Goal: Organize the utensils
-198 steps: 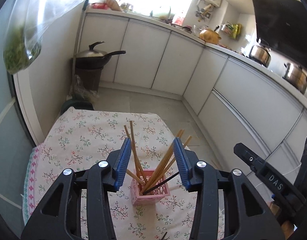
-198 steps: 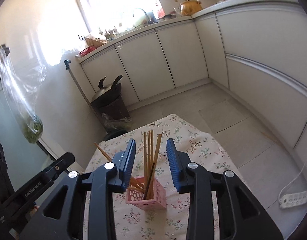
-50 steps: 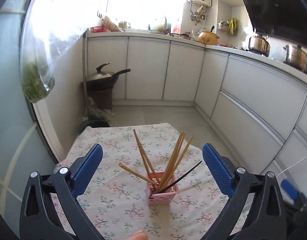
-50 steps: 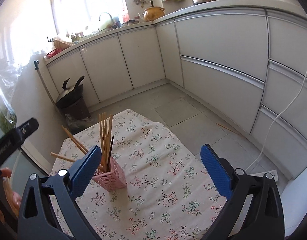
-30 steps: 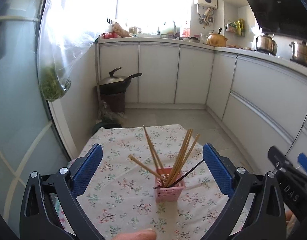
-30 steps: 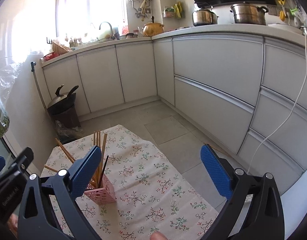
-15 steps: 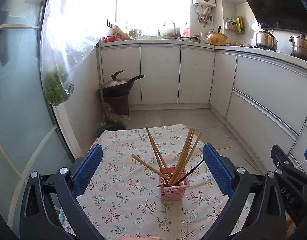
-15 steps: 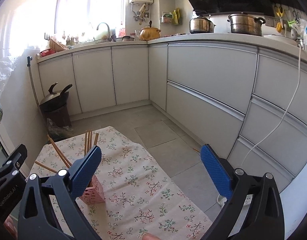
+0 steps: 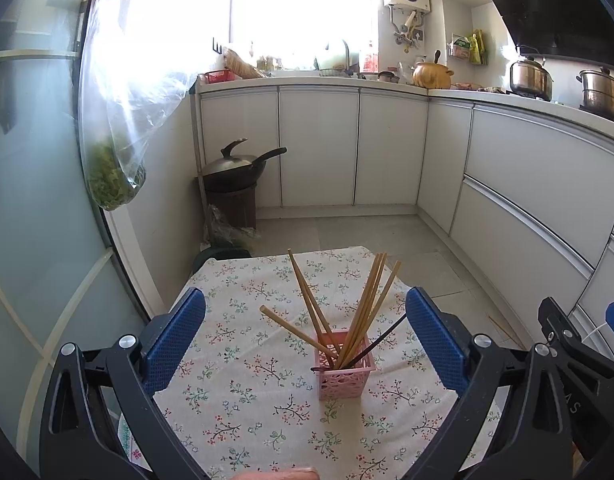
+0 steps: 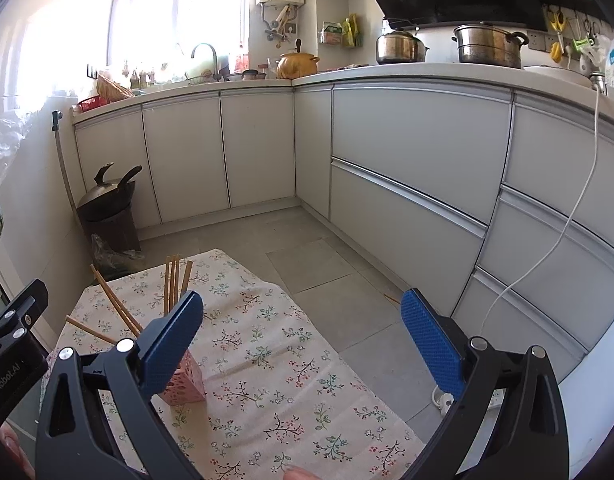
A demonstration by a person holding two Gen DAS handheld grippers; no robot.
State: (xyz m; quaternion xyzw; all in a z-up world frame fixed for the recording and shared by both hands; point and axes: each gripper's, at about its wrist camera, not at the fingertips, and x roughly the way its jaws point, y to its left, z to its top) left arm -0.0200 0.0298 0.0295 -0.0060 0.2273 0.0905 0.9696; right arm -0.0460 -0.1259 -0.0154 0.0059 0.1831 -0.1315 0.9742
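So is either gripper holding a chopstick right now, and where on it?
Nothing is held. The left gripper and the right gripper are both wide open; the chopsticks all stand in the pink holder.

Wooden chopsticks (image 9: 367,308) stand in a perforated, seemingly plastic pink holder (image 9: 345,372); matt floral tablecloth (image 9: 243,380); glossy cabinet fronts (image 9: 319,148).
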